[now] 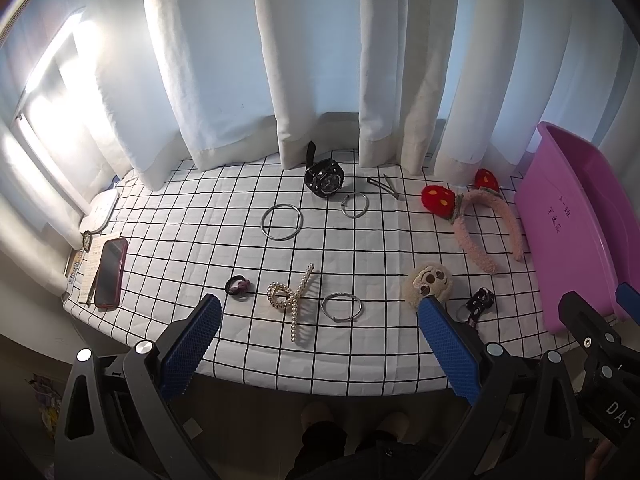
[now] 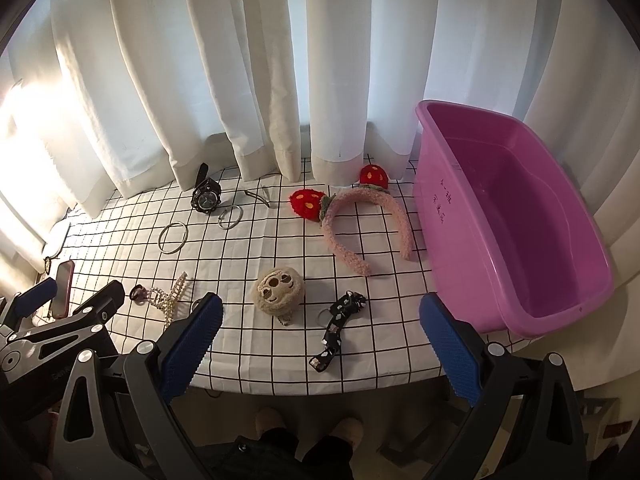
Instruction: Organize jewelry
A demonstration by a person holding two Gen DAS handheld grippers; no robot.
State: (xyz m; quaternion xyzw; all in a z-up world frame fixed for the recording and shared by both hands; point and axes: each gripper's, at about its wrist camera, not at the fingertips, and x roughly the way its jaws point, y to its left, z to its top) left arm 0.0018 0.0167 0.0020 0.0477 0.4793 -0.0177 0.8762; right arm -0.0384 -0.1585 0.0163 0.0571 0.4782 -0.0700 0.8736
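Both claws spread and empty, left gripper (image 1: 318,318) low-centre above pearl clip (image 1: 291,298), right gripper (image 2: 320,320) near black scrunchie (image 2: 340,320); pinch squarely, carry to pink tub (image 2: 560,312) at right.

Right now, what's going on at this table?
A person holds two grippers, left and right, both open and empty, over the near table edge. Nothing is picked up yet. The accessories lie loose on the checked cloth: headband, watch, bangles, pearl clip, plush charm, patterned strap. The pink tub at the right looks empty.
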